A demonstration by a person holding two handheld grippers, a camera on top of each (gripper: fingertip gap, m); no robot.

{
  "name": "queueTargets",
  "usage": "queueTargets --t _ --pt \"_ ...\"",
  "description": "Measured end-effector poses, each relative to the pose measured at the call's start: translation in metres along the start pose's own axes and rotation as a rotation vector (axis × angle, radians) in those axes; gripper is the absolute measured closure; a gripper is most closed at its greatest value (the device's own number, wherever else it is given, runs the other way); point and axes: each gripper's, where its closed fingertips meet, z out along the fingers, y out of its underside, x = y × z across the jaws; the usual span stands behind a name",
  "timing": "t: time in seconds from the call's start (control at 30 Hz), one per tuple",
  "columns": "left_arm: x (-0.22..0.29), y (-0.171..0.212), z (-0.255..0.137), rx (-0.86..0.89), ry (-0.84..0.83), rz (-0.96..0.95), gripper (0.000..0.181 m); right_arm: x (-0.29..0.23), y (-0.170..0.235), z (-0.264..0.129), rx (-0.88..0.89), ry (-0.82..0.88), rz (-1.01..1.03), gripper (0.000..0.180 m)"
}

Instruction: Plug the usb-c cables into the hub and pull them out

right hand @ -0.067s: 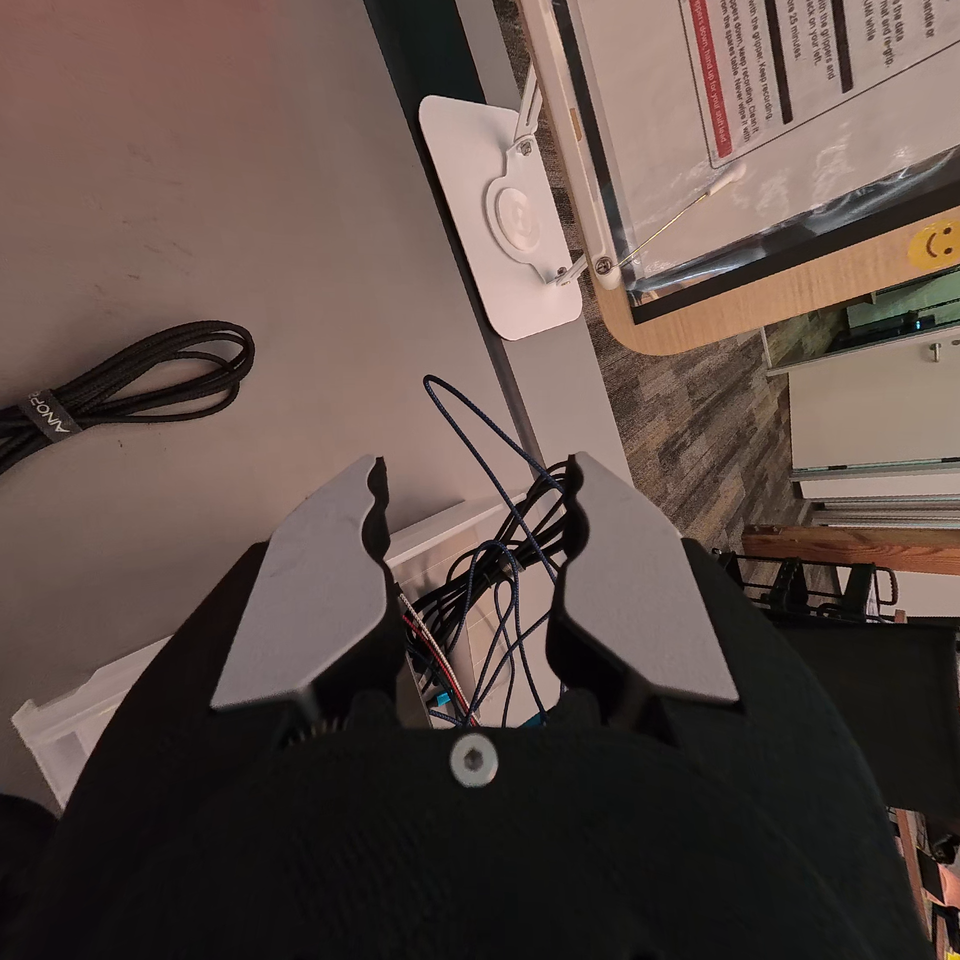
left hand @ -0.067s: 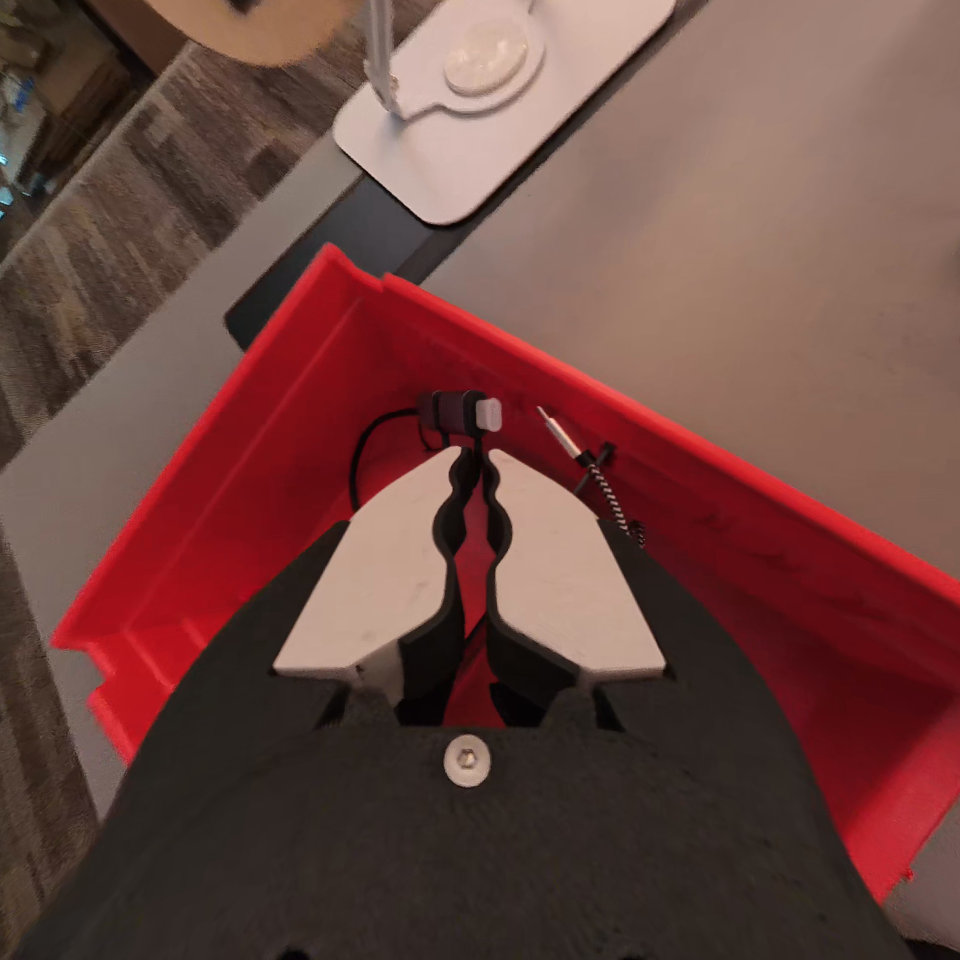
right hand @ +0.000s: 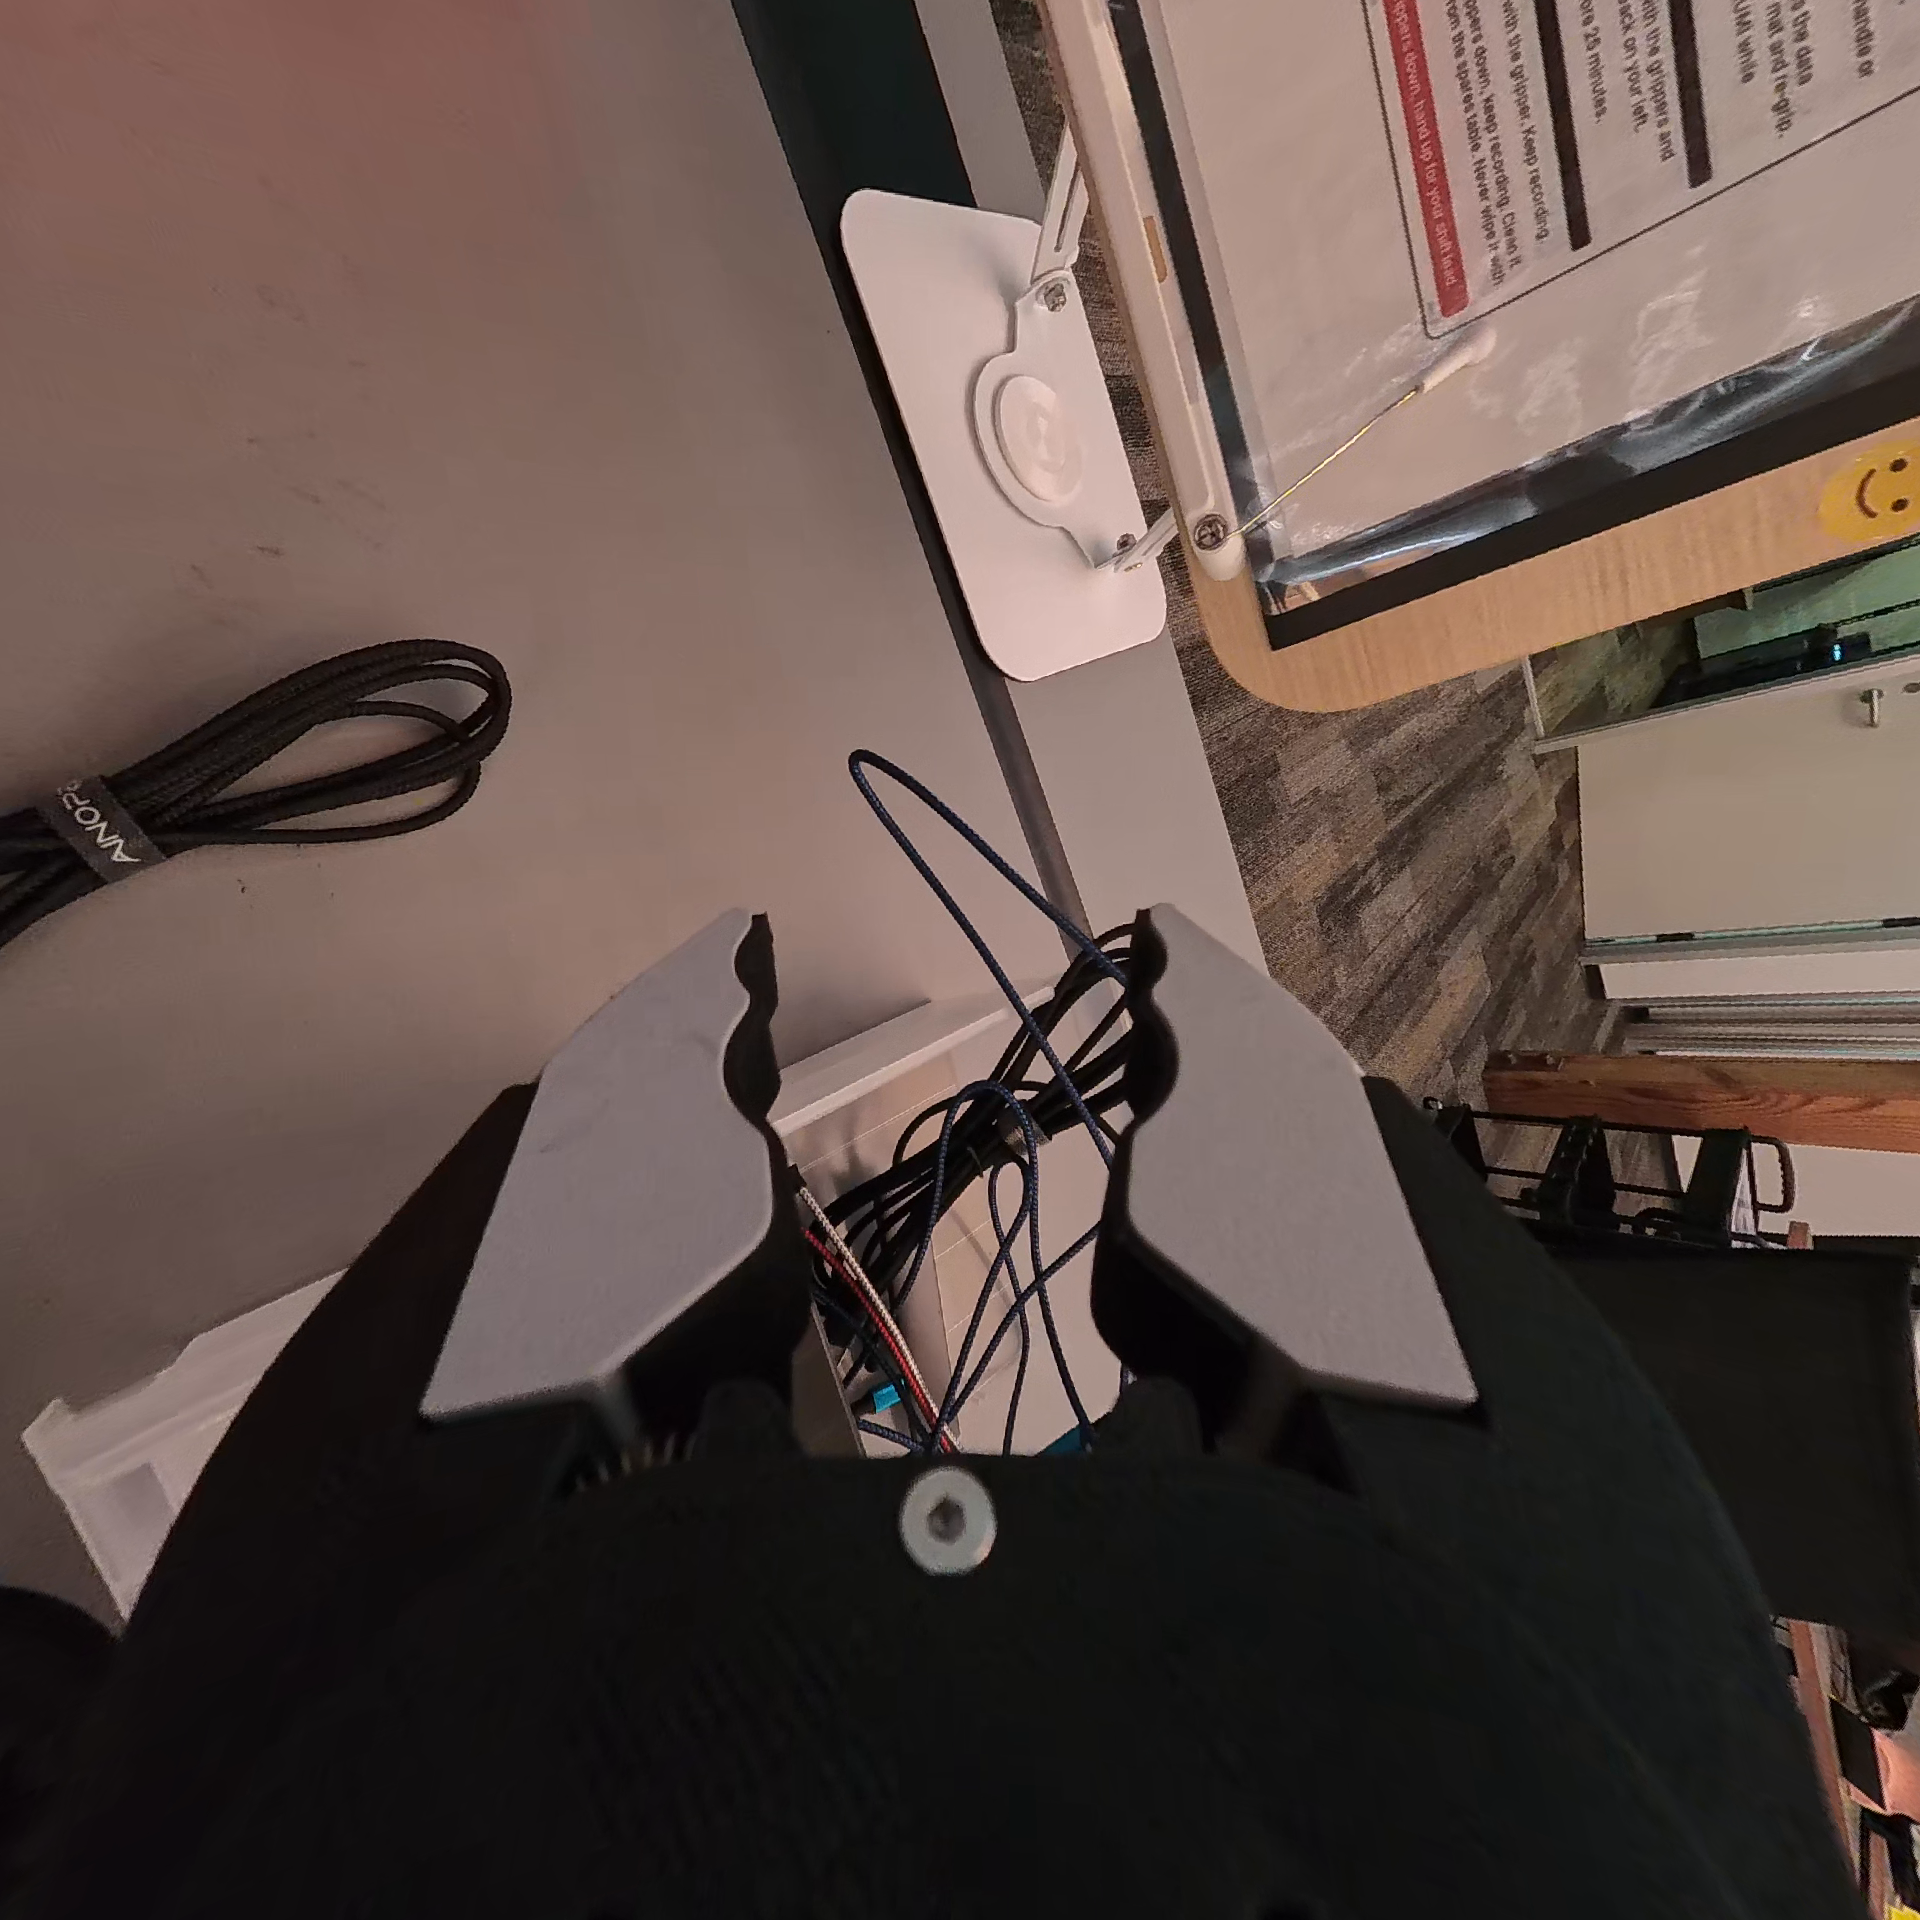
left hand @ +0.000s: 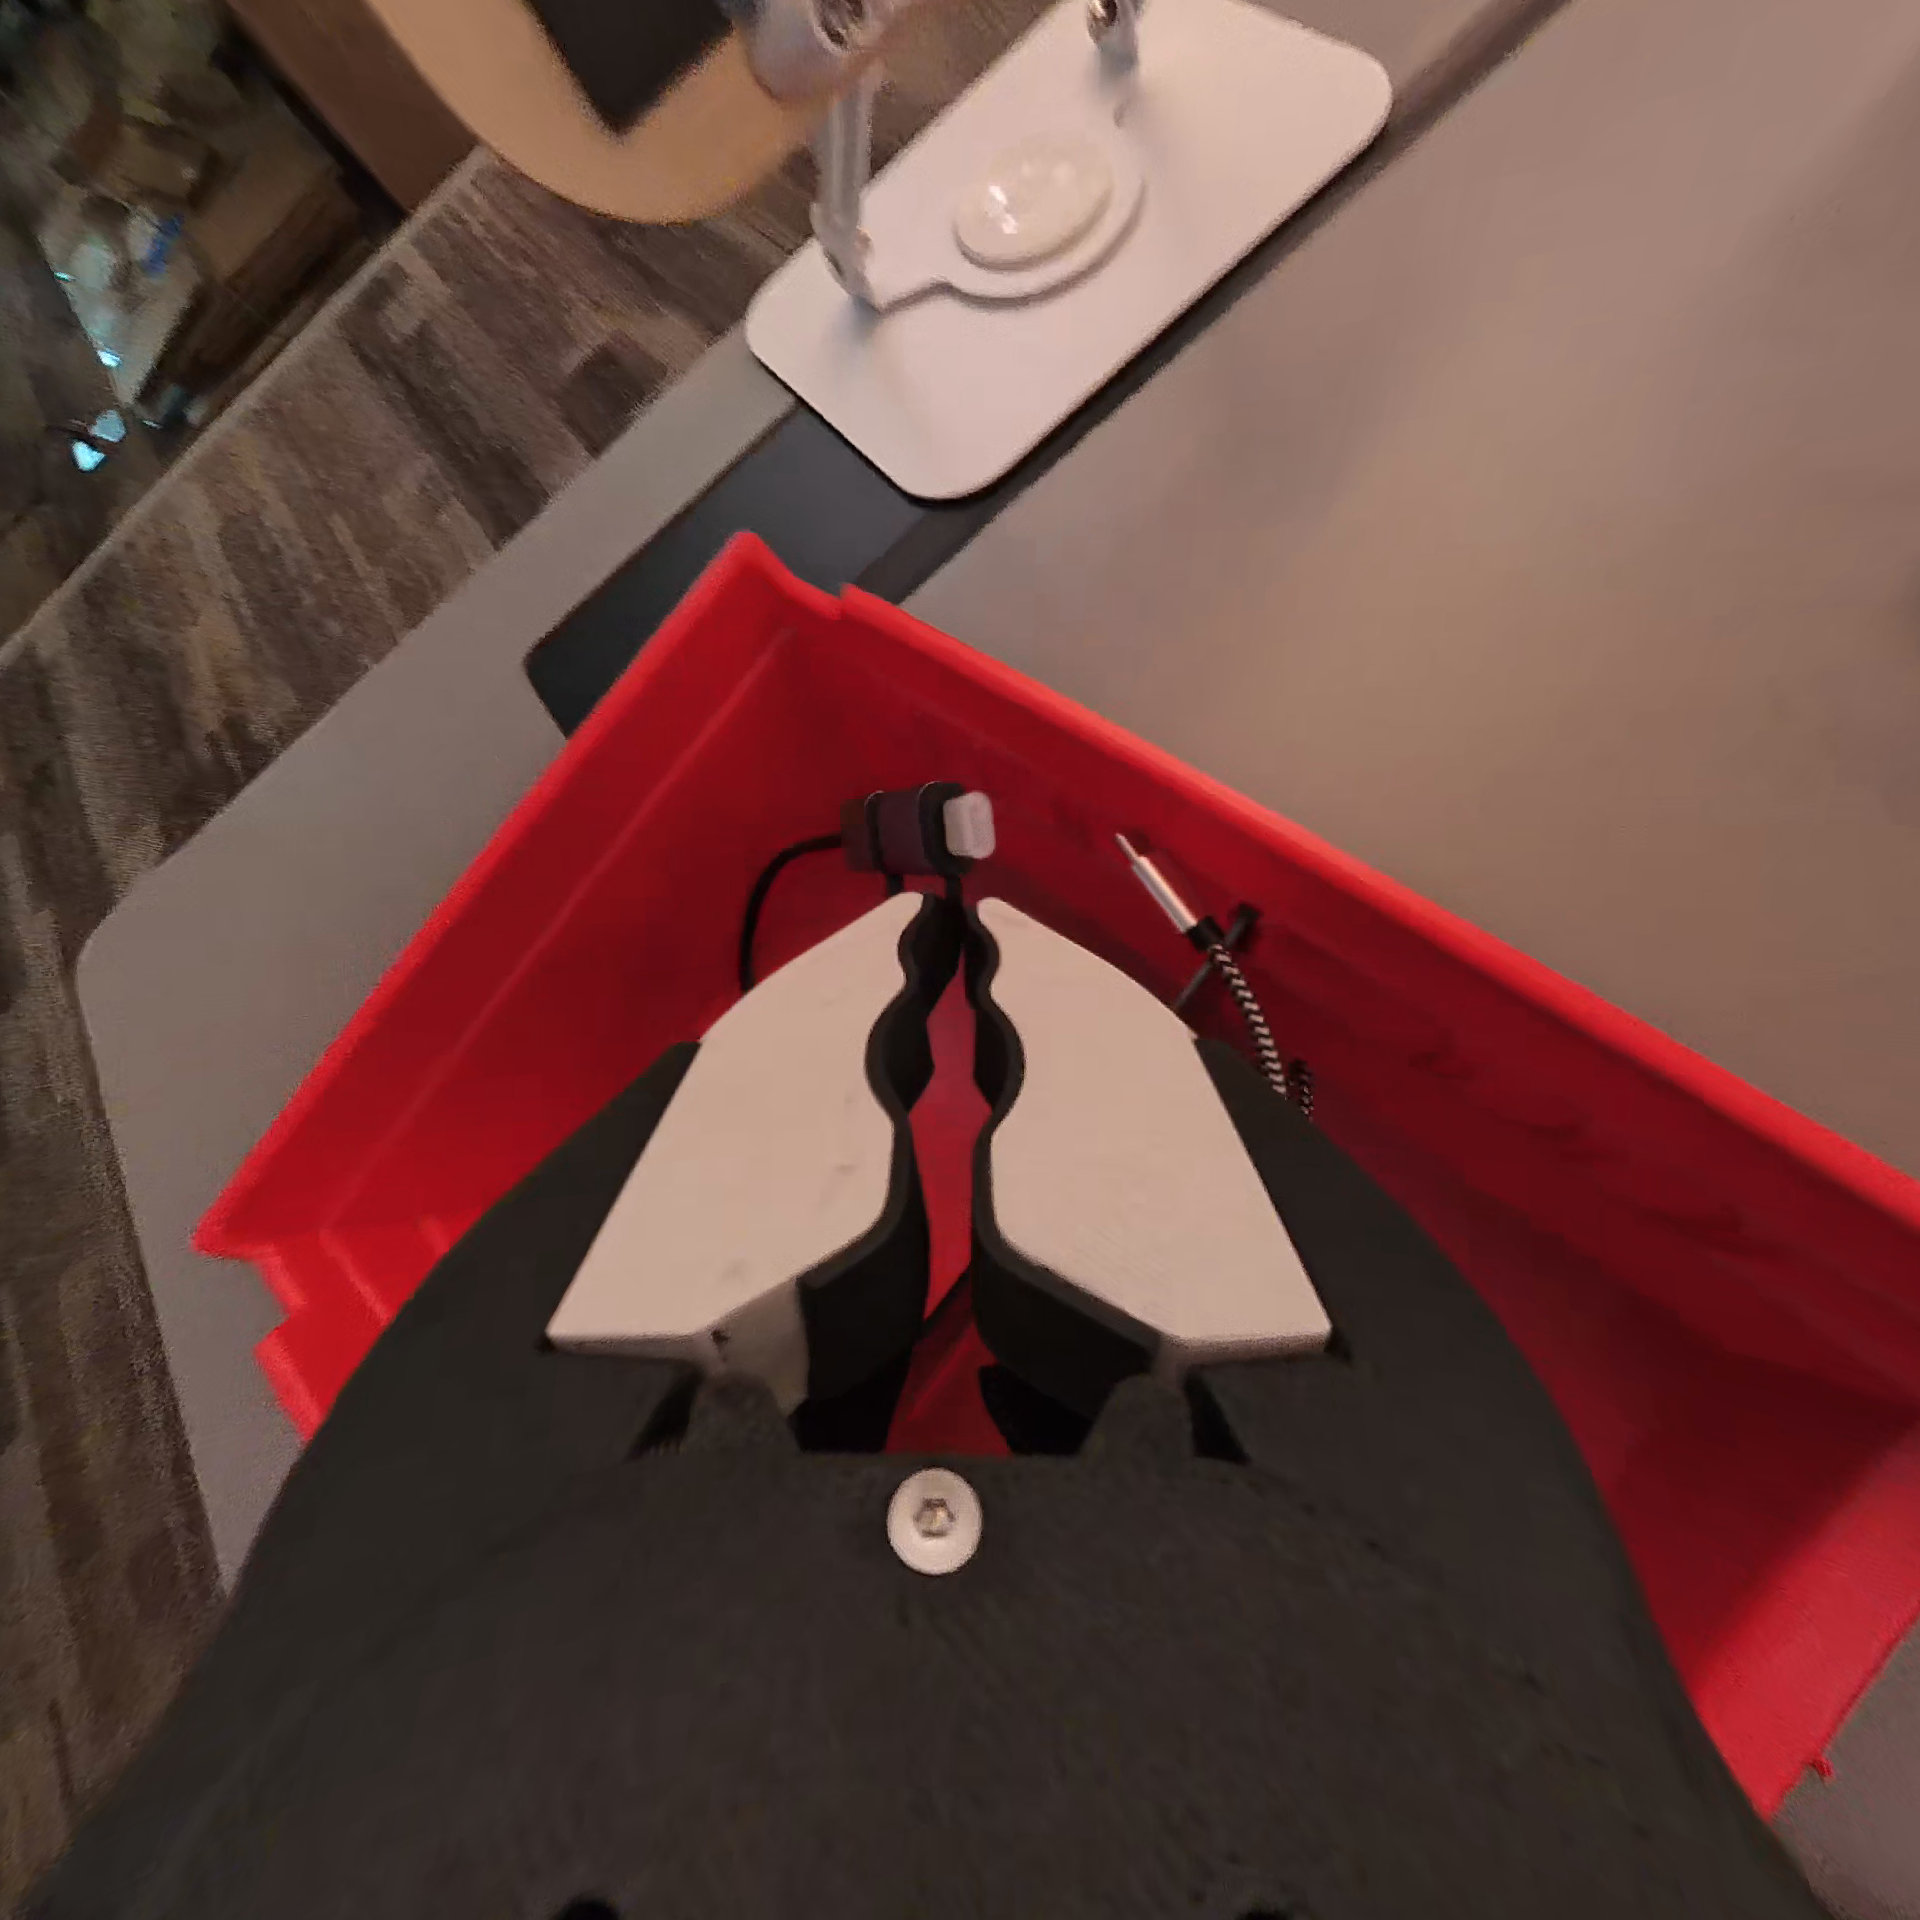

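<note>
In the left wrist view, my left gripper (left hand: 951,912) is down inside a red bin (left hand: 1455,987). Its fingertips are pinched on a thin black cable just below the cable's dark plug with a white tip (left hand: 920,836). A black-and-white braided cable with a silver plug (left hand: 1195,930) lies against the bin wall to the right. In the right wrist view, my right gripper (right hand: 951,935) is open and empty above a white bin (right hand: 883,1060) holding tangled black and blue cables (right hand: 997,1143). No hub shows in either view.
A bundled black cable with a strap (right hand: 260,758) lies on the grey table to the left of the right gripper. A white stand base (right hand: 997,436) (left hand: 1039,260) sits at the table's far edge and holds a board with a sheet. Carpet lies beyond. My right fingertips sit around 35 centimetres from my left ones.
Almost nothing. The left wrist view has shifted slightly; the grip on the black cable is the same. The right gripper has not moved.
</note>
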Motion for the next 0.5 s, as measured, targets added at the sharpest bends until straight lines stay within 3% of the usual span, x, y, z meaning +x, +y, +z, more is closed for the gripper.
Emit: queueTargets --t 0.23,0.5 --pt "-0.022 -0.021 -0.038 0.13 -0.052 -0.099 0.178 -0.002 -0.001 0.002 -0.005 -0.006 -0.009 0.114" --pt "-0.012 -0.076 -0.099 0.369 -0.08 -0.1 0.179 -0.005 -0.013 0.007 0.016 0.0 -0.017 0.114"
